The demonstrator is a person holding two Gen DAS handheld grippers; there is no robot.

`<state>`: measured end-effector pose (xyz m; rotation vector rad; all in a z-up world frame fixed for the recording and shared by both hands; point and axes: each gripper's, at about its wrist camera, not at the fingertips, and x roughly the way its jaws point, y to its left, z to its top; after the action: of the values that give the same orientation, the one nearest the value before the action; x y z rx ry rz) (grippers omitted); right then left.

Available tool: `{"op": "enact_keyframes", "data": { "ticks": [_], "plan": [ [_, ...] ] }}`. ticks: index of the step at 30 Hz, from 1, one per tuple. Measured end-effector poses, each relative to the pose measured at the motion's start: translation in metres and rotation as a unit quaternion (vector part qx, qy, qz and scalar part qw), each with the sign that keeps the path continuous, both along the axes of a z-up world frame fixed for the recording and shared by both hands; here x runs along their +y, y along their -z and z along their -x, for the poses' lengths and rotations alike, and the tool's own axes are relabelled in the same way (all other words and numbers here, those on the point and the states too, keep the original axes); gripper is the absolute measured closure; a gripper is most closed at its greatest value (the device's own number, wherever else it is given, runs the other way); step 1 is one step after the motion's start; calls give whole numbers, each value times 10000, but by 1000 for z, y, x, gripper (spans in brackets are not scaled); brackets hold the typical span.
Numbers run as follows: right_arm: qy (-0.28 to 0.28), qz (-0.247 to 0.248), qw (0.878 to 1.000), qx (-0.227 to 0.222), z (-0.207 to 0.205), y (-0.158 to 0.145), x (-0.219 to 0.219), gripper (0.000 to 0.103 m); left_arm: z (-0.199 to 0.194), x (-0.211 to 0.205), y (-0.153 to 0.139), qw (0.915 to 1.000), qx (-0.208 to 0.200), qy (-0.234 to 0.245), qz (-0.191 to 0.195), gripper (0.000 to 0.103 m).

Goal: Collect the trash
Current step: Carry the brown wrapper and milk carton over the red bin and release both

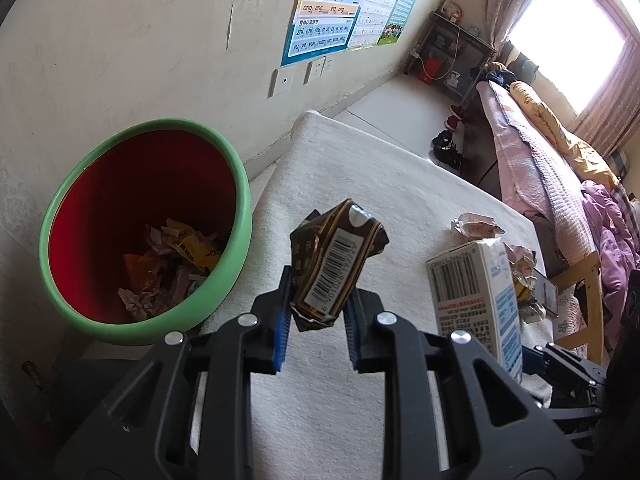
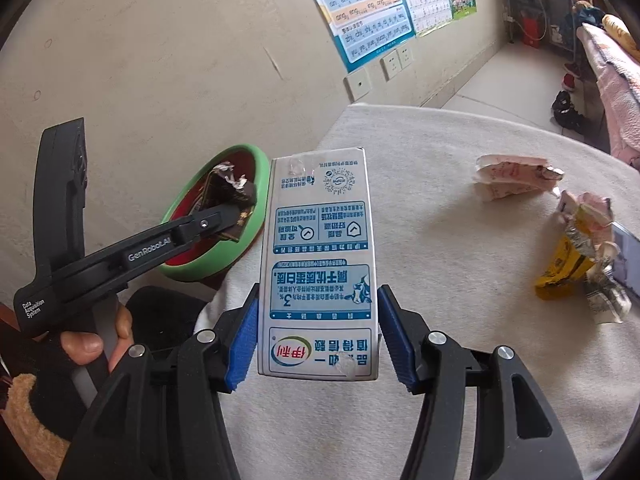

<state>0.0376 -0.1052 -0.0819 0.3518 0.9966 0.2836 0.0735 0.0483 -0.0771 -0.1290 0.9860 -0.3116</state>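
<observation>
My left gripper (image 1: 316, 312) is shut on a crushed brown carton (image 1: 338, 264) with a barcode, held above the white table beside the bin (image 1: 236, 168), green outside and red inside, with wrappers in it. In the right wrist view the left gripper (image 2: 228, 220) holds that carton (image 2: 230, 196) over the bin's rim (image 2: 262, 184). My right gripper (image 2: 316, 340) is shut on a white and blue milk carton (image 2: 320, 264), upright above the table; it also shows in the left wrist view (image 1: 480, 300).
Crumpled pink wrappers (image 2: 512, 178) and a yellow and foil wrapper (image 2: 576, 264) lie on the white cloth table (image 2: 460, 360) at right. A wall with posters (image 1: 332, 12) is behind the bin. A bed (image 1: 540, 160) and shoes (image 1: 446, 146) lie beyond.
</observation>
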Motion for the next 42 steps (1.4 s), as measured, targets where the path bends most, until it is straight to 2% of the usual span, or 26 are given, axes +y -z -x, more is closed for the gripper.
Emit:
{"op": "enact_keyframes", "data": {
  "ticks": [5, 13, 19, 31, 33, 34, 35, 40, 42],
  "plan": [
    [-117, -167, 9998, 79, -14, 0, 20, 48, -3, 13, 3, 9999, 13, -128, 58, 81],
    [-453, -297, 9984, 140, -43, 2, 61, 48, -17, 60, -2, 9982, -36, -560, 186, 81],
    [-540, -465, 9974, 100, -69, -5, 80, 48, -27, 93, -4, 9969, -82, -788, 32, 81],
    [-747, -909, 9920, 453, -131, -1, 122, 48, -51, 143, 20, 9885, 343, -1473, 61, 81],
    [-706, -988, 9916, 452, -136, -1, 123, 45, -53, 149, 21, 9858, 387, -1631, 126, 66],
    [-654, -1019, 9917, 440, -139, -3, 122, 43, -53, 150, 21, 9849, 378, -1684, 164, 51],
    [-629, -1056, 9916, 412, -140, -4, 121, 39, -52, 151, 20, 9837, 342, -1756, 172, 46],
    [-485, -1041, 9931, 233, -122, -14, 95, 36, -49, 152, 21, 9834, 360, -1774, 151, 46],
    [-343, -747, 9966, 76, -105, -19, 77, 33, -46, 148, 19, 9847, 311, -1713, 101, 46]
  ]
}}
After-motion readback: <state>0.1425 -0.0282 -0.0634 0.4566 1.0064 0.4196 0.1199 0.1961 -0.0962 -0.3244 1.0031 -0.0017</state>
